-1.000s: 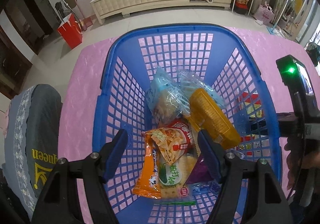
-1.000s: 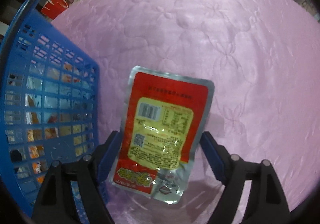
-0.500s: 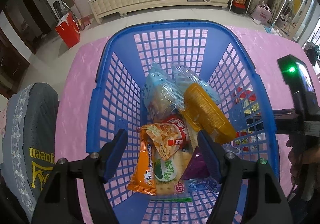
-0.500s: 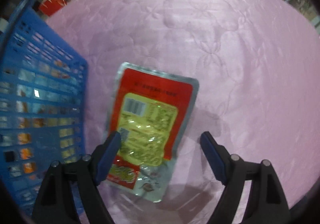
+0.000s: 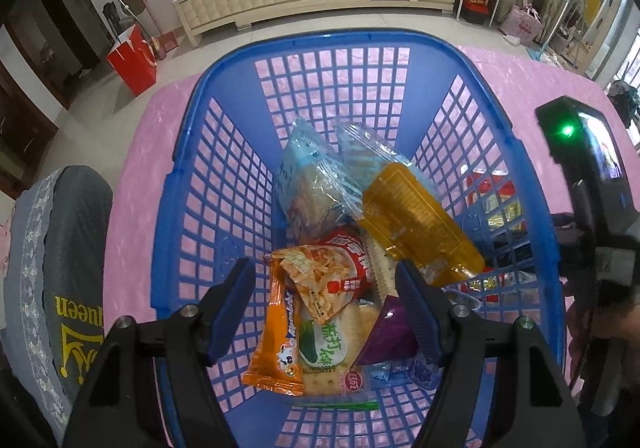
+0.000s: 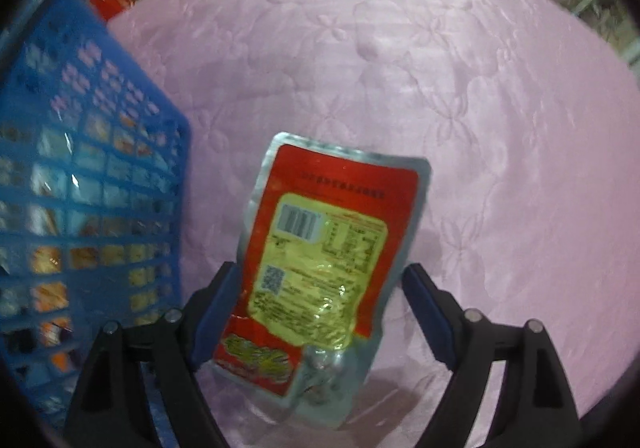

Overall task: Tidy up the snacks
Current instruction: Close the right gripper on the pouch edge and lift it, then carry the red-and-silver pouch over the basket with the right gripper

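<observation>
over the blue basket (image 5: 516, 152) my left gripper (image 5: 324, 288) hangs with jaws apart and empty, snack packs piled below it. just beside the basket's outer wall, on the pink cloth (image 6: 460, 68), the red foil pouch (image 6: 320, 248) lies flat between my right gripper's (image 6: 316, 292) spread jaws, which aren't pressing it. i'd settle lower, centre the pouch, then squeeze its long edges so the slick foil doesn't slip.

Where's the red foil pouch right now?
Right wrist view: the red foil pouch lies flat on the pink tablecloth, just outside the blue basket, between the open fingers of the right claw.
</observation>
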